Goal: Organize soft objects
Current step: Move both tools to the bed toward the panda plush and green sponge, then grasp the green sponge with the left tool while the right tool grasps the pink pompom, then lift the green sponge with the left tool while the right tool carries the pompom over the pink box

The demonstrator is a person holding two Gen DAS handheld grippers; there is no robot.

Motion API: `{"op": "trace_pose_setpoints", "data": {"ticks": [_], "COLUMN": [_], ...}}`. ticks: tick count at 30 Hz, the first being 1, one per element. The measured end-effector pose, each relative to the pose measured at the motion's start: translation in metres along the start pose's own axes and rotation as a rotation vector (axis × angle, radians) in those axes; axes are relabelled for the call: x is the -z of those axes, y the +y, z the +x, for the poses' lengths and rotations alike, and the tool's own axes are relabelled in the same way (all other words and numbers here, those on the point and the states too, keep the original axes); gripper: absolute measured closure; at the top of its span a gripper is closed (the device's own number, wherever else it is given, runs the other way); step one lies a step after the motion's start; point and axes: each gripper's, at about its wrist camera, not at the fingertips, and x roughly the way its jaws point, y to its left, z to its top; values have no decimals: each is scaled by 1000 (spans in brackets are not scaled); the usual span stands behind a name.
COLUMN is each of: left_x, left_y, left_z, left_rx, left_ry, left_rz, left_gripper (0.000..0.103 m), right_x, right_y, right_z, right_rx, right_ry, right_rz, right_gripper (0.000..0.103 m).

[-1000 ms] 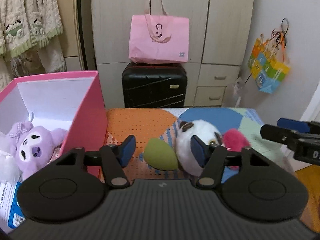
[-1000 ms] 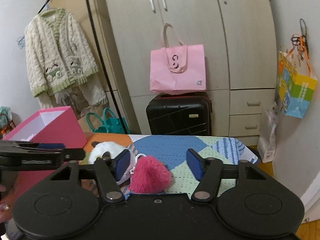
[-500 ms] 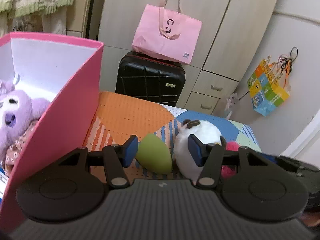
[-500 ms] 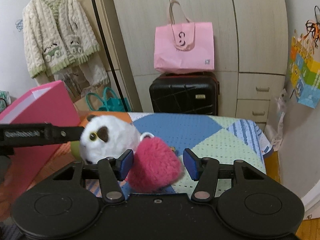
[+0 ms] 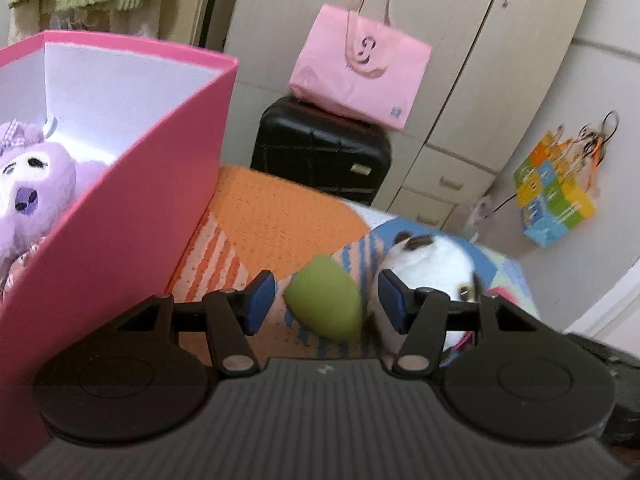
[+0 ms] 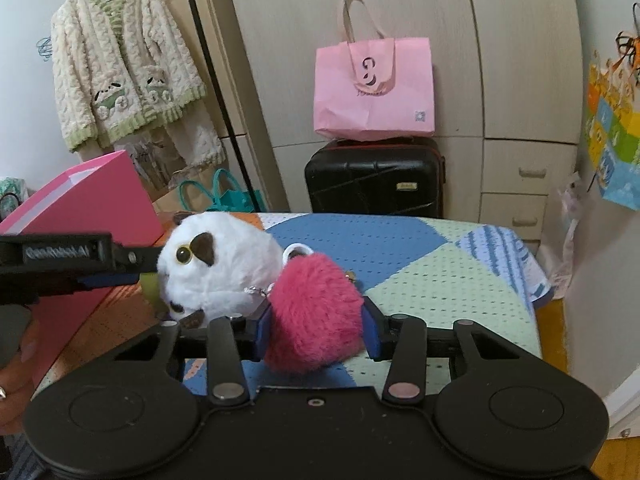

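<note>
A green egg-shaped sponge (image 5: 324, 306) lies on the patchwork cloth (image 5: 280, 220) between the jaws of my left gripper (image 5: 324, 300). Both blue pads stand clear of it. Right beside it sits a white plush animal (image 5: 436, 260) with brown patches, also in the right wrist view (image 6: 216, 264). A pink fluffy pompom (image 6: 316, 312) on a key ring fills the gap of my right gripper (image 6: 316, 328). Those jaws are closing and both pads touch the fur. The pink box (image 5: 120, 220) at the left holds a purple plush (image 5: 32, 188).
Behind the table stand a black suitcase (image 6: 376, 180) with a pink bag (image 6: 374, 88) on it, and wardrobe doors. A cream cardigan (image 6: 124, 76) hangs at the left, a colourful bag (image 5: 552, 188) at the right. A person's hand (image 6: 12, 360) shows at the left edge.
Both grippers sank toward the table. The left one rolled, and the green sponge sits deeper between its jaws. The right jaws narrowed onto the pink pompom.
</note>
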Motion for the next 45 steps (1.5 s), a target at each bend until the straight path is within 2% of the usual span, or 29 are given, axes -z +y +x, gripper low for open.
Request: {"op": "trace_pose_setpoints", "data": {"ticks": [3, 11, 12, 13, 17, 20, 23, 26, 30, 35, 41, 45], "left_x": [3, 3, 4, 4, 6, 5, 6, 7, 15, 27, 44, 49], "left_y": [-1, -7, -10, -12, -16, -15, -19, -21, -32, -36, -26, -15], "left_z": [8, 17, 17, 17, 9, -5, -25, -42, -64, -87, -108, -114], "left_rx": [-10, -43, -52, -43, -50, -11, 6, 65, 98, 164, 212, 258], "left_ry": [29, 16, 16, 23, 22, 29, 9, 7, -17, 32, 93, 172], "left_rz": [-10, 45, 68, 94, 109, 85, 113, 127, 210, 274, 296, 290], "left_gripper": [47, 48, 59, 63, 65, 65, 65, 65, 65, 65, 65, 65], "right_x": [-2, 0, 1, 1, 1, 2, 6, 11, 21, 32, 47, 57], "right_y": [-2, 3, 4, 5, 6, 6, 9, 16, 22, 35, 49, 57], "right_z": [-6, 2, 4, 5, -1, -10, -22, -32, -44, -60, -80, -94], "right_rx": [25, 8, 13, 17, 31, 54, 54, 73, 71, 74, 79, 59], "right_ry": [-17, 27, 28, 28, 15, 2, -2, -5, 15, 42, 57, 62], "right_rz": [2, -25, -30, -31, -10, 21, 44, 57, 89, 76, 61, 63], "right_gripper": [54, 53, 53, 53, 54, 54, 54, 54, 54, 54, 54, 54]}}
